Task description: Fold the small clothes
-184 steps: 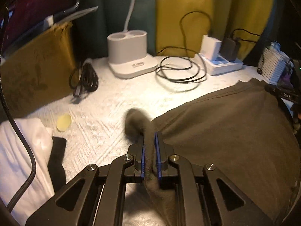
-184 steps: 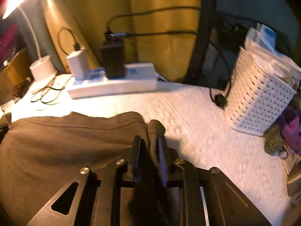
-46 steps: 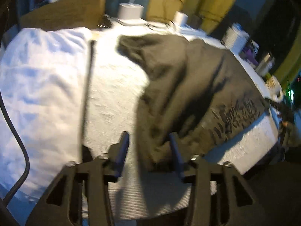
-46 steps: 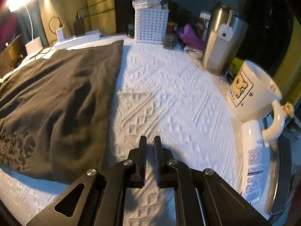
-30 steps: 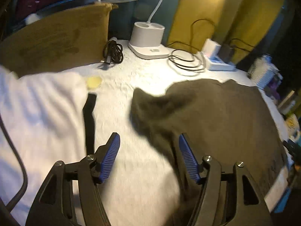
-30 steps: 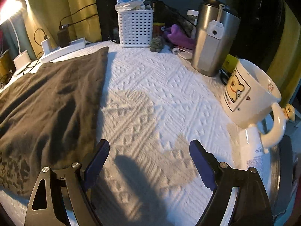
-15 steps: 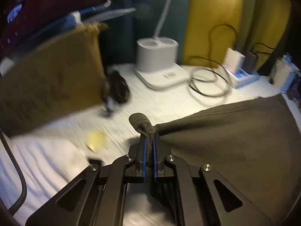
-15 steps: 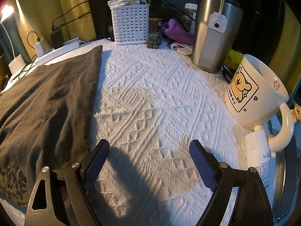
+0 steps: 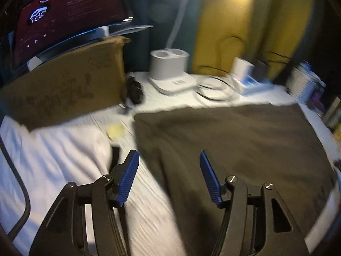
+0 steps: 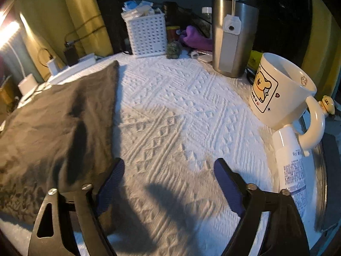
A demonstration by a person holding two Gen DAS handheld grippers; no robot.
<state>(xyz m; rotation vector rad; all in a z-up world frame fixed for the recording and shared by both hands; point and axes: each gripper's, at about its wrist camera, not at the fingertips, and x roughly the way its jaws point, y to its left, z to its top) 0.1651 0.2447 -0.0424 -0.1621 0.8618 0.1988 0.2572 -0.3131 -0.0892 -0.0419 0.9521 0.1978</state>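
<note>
A dark brown garment [image 9: 234,138] lies spread flat on the white textured table cover [image 10: 181,106]. In the right wrist view the garment [image 10: 53,128] fills the left side, with a printed pattern near its front edge. My left gripper [image 9: 168,153] hovers over the garment's left edge. Its jaws are opening and grip nothing; the cloth lies loose below them. My right gripper [image 10: 169,161] hangs over bare table cover just right of the garment. Its jaws are wide and closing a little, with nothing between them. Its left finger [image 10: 110,177] overlaps the garment's right edge.
A cardboard box [image 9: 64,91], lamp base [image 9: 168,68], coiled cable [image 9: 213,89] and power strip [image 9: 251,83] line the back. White folded cloth [image 9: 42,160] lies left. A white basket [image 10: 147,34], steel tumbler [image 10: 232,38], bear mug [image 10: 277,91] and white tube [image 10: 292,162] crowd the right.
The left gripper, shut on the garment's corner half a second ago, has let go, opened and drawn back upward; the corner now lies flat. The right gripper's jaws have narrowed slightly.
</note>
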